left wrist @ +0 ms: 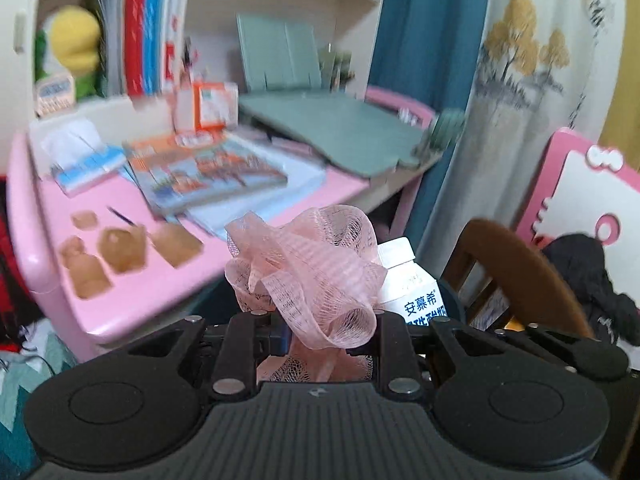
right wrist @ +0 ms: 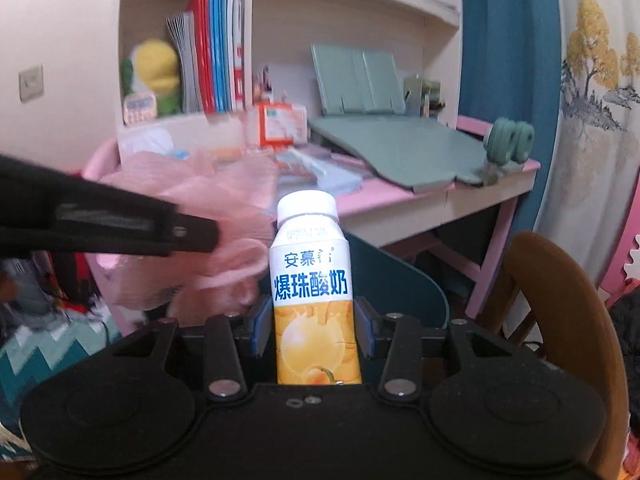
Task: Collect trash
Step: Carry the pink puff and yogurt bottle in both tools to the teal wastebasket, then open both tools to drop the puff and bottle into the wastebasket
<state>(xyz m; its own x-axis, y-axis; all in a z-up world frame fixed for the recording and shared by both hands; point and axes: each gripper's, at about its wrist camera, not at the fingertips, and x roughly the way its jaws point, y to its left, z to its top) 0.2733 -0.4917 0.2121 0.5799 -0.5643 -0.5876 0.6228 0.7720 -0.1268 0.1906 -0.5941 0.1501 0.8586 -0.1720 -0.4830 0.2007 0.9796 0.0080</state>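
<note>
My left gripper [left wrist: 320, 340] is shut on a pink mesh foam net [left wrist: 308, 272], which bulges up between its fingers. My right gripper [right wrist: 314, 332] is shut on a white and yellow yogurt bottle [right wrist: 312, 280], held upright with its cap on. The bottle also shows in the left wrist view [left wrist: 404, 280], just right of the net. The net [right wrist: 208, 216] and the left gripper's side appear blurred at the left of the right wrist view. Both grippers are in the air in front of the pink desk [left wrist: 132, 292].
Brown paper scraps [left wrist: 120, 248] and a pen lie on the desk's near left. Books [left wrist: 208, 172], a tissue pack [left wrist: 84, 164], an orange box [left wrist: 212, 106] and a green stand [left wrist: 340, 132] are further back. A brown chair back [left wrist: 532, 276] stands at the right.
</note>
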